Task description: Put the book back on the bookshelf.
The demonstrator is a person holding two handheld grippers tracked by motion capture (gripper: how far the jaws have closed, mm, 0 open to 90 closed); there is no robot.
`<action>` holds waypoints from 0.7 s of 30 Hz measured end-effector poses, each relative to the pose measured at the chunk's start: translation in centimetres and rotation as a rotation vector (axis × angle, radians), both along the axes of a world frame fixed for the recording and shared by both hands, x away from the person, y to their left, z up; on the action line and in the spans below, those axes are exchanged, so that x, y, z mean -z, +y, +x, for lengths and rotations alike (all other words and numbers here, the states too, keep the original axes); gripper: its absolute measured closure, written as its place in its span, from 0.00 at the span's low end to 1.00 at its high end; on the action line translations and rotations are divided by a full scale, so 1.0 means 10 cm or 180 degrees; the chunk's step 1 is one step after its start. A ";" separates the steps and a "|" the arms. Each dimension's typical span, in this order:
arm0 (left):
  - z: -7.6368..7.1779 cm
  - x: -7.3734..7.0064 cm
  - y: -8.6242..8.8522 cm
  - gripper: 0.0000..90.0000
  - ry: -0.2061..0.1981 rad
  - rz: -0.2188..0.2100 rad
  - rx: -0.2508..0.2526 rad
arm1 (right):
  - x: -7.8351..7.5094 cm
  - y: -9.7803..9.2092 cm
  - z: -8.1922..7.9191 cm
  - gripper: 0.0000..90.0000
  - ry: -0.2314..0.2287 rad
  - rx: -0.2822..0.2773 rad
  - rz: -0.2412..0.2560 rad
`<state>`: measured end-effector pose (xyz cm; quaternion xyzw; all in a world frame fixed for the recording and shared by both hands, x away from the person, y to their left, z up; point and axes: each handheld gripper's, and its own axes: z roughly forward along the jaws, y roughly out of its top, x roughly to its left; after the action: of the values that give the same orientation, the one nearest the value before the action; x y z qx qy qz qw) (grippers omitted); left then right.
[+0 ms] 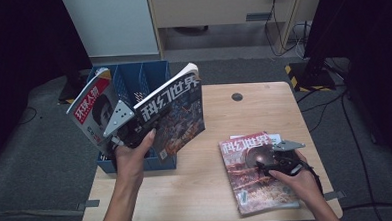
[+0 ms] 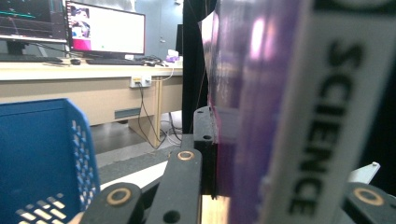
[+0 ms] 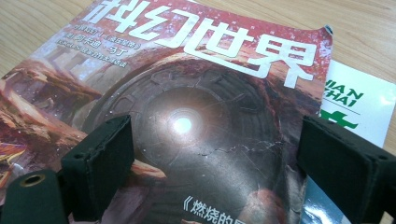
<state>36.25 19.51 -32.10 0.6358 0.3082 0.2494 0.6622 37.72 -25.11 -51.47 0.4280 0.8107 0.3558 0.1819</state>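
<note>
My left gripper (image 1: 129, 126) is shut on a dark-covered magazine (image 1: 176, 114) and holds it upright and tilted over the blue file rack (image 1: 132, 78). In the left gripper view its spine (image 2: 317, 130) reads "SCIENCE", pressed against one pad (image 2: 205, 135). A magazine with a red title band (image 1: 95, 107) leans in the rack's left side. My right gripper (image 1: 266, 162) hangs open just above a red-covered magazine (image 1: 252, 180) lying flat at the table's front right. Its jaws stand wide apart over the cover (image 3: 196, 93), around nothing.
A white and green booklet (image 3: 359, 107) lies under the red magazine, its corner poking out at the far side (image 1: 275, 135). The rack stands at the table's left edge. A round cable hole (image 1: 237, 96) sits near the table's back edge. Bare wood lies mid-table.
</note>
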 end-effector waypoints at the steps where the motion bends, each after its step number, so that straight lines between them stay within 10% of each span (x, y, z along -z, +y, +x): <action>1: 0.00 0.00 0.01 0.91 0.0001 -0.0001 -0.0007 | 0.00 0.00 0.00 0.13 -0.0007 0.0001 -0.0002; 21: -0.10 -0.11 0.46 0.91 -0.0059 -0.0053 -0.0269 | 0.01 0.00 0.00 0.12 -0.0021 0.0000 -0.0005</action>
<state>35.23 24.13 -31.04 0.6144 0.3306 0.2805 0.6592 37.68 -25.08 -51.57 0.4267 0.8103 0.3565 0.1849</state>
